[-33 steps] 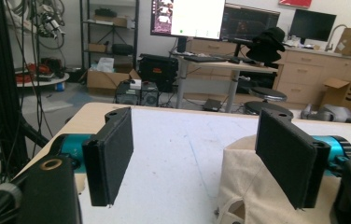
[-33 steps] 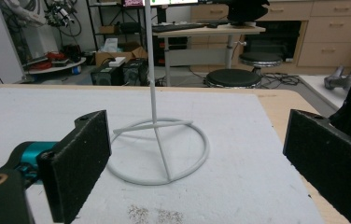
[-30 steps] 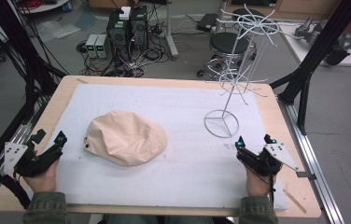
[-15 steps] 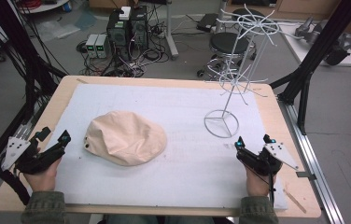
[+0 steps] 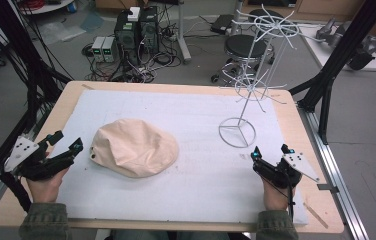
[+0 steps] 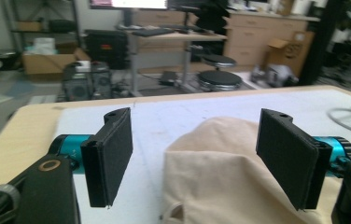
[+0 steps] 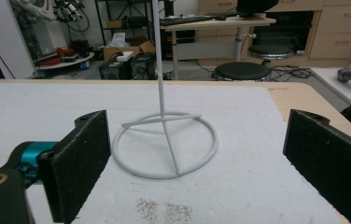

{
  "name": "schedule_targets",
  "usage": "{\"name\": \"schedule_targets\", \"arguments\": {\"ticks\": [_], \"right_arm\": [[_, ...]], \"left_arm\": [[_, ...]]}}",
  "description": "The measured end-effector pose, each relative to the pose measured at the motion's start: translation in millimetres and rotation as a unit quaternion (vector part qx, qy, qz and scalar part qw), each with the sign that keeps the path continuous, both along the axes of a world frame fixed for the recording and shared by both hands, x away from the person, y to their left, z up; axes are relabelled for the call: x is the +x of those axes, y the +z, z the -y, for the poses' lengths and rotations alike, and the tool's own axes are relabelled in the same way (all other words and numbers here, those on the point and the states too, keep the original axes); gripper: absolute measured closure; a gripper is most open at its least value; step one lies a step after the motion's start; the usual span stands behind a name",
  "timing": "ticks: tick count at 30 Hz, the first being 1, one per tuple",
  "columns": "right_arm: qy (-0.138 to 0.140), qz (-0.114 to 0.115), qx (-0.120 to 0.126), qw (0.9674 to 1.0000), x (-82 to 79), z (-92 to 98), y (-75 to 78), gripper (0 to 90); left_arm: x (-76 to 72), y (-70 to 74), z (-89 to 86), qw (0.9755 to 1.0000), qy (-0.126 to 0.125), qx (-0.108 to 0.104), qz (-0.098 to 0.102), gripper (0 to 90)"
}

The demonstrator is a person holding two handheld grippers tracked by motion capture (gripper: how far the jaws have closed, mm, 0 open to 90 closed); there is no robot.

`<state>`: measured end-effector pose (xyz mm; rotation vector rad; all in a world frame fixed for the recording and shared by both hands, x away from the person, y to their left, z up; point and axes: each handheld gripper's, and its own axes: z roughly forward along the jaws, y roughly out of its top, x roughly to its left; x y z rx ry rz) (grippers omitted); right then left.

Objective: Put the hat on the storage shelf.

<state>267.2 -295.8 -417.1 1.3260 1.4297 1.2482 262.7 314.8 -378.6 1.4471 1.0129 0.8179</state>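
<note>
A beige flat cap (image 5: pixel 136 147) lies on the white mat (image 5: pixel 196 190), left of centre. A white wire hat stand (image 5: pixel 248 85) rises from its ring base (image 5: pixel 237 132) at the right of the mat. My left gripper (image 5: pixel 68 140) hovers at the mat's left edge, open, pointing at the cap from a short way off. In the left gripper view the cap (image 6: pixel 220 168) lies just beyond the wide-apart pads (image 6: pixel 110 158), untouched. My right gripper (image 5: pixel 271 150) rests near the front right, open and empty, facing the stand's ring base (image 7: pixel 164 144).
The wooden table (image 5: pixel 296 110) rims the mat on all sides. Black frame posts (image 5: pixel 326 80) stand at the table's right and left. Computers (image 5: pixel 136 30), cables and a stool (image 5: pixel 246 47) sit on the floor beyond the far edge.
My left gripper has lifted a little and edged toward the cap. The right gripper, the cap and the stand have stayed put.
</note>
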Motion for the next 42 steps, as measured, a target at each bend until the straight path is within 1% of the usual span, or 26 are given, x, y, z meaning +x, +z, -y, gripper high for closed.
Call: {"name": "schedule_targets", "arguments": {"ticks": [1,3,6,9,12,17,21,23,26,28,33,34,36,42], "right_arm": [[0.001,-0.001,0.001,1.0000,0.0,-0.3,-0.1,6.8],[0.006,-0.002,0.003,1.0000,0.1,-1.4,-0.4,6.8],[0.007,0.001,0.004,1.0000,-0.6,-2.2,-0.1,6.8],[0.008,0.001,0.005,1.0000,-1.5,-2.4,0.2,6.8],[0.009,0.001,0.003,1.0000,-0.9,-2.5,0.0,6.8],[0.008,-0.001,0.005,1.0000,-1.0,-2.5,0.1,6.8],[0.009,0.002,0.004,1.0000,-1.5,-2.9,0.2,6.8],[0.011,0.001,0.002,0.9999,-1.4,-3.2,0.1,6.8],[0.014,0.002,0.000,0.9999,-1.1,-4.1,0.0,6.8],[0.015,0.002,-0.003,0.9999,-1.1,-4.2,-0.1,6.8],[0.014,0.001,-0.002,0.9999,-1.4,-4.6,-0.1,6.8],[0.014,0.000,-0.002,0.9999,-1.5,-5.2,-0.1,6.8],[0.015,0.001,-0.007,0.9999,-1.3,-5.5,-0.2,6.8],[0.019,0.002,-0.008,0.9998,-0.7,-6.7,-0.7,6.8]], "left_arm": [[0.8,1.7,1.9,1.0000,-0.006,0.006,-0.001,27.5],[2.5,4.7,6.1,0.9998,-0.020,0.007,-0.002,27.4],[5.3,10.8,13.3,0.9991,-0.039,0.015,-0.005,27.4],[10.5,18.6,20.4,0.9974,-0.067,0.026,-0.012,26.8],[17.2,26.3,27.7,0.9954,-0.087,0.037,-0.017,25.6],[24.9,35.0,39.1,0.9933,-0.103,0.047,-0.022,24.5],[29.1,36.8,45.1,0.9916,-0.113,0.056,-0.027,24.4],[32.3,35.9,47.0,0.9904,-0.120,0.058,-0.035,24.5],[37.3,33.2,49.5,0.9884,-0.129,0.061,-0.050,24.5],[40.5,31.1,52.8,0.9864,-0.137,0.071,-0.058,24.5],[46.0,26.1,62.3,0.9826,-0.149,0.087,-0.069,24.5],[47.2,25.2,63.5,0.9815,-0.153,0.089,-0.073,24.6],[49.1,23.2,66.6,0.9801,-0.157,0.094,-0.078,24.6],[54.1,16.9,78.2,0.9729,-0.183,0.107,-0.092,24.7]]}}
